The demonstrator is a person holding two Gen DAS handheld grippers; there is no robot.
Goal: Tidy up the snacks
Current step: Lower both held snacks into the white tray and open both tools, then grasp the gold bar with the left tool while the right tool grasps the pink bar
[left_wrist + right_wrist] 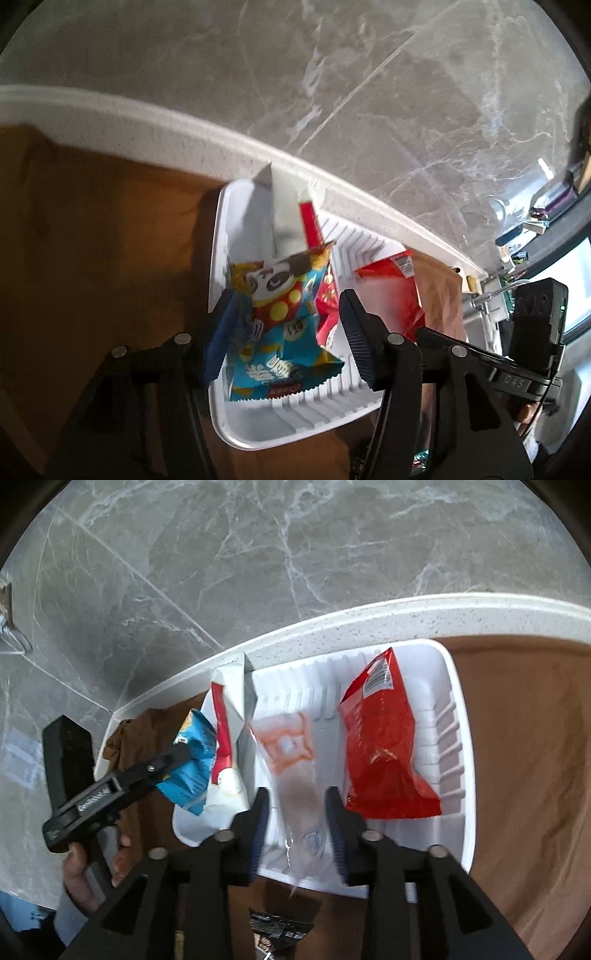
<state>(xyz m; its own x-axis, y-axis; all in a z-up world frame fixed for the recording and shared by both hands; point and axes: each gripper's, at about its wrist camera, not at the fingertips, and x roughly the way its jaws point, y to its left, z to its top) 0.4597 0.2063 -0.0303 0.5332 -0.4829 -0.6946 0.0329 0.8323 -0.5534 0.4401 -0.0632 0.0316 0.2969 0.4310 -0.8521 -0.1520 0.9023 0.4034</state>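
While the blue panda bag (pixel 277 332) sits between the spread fingers of the left gripper (pixel 282 328), over the white tray (pixel 218 258) | pull straight back | right gripper (pixel 297 812) is spread too, holding nothing.

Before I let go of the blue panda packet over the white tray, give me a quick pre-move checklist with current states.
1. Blue panda packet lies between the left gripper fingers: ok, though firm pinch: cannot tell.
2. Packet is above the white tray, not the brown cloth: ok.
3. Landing slot is free: not ok, the white and red packet stands right beside it.
4. Right gripper is empty, jaws apart: ok.
5. Clear packet lies flat in the tray, between the right fingers: ok.
6. Red packet sits clear of both grippers: ok.
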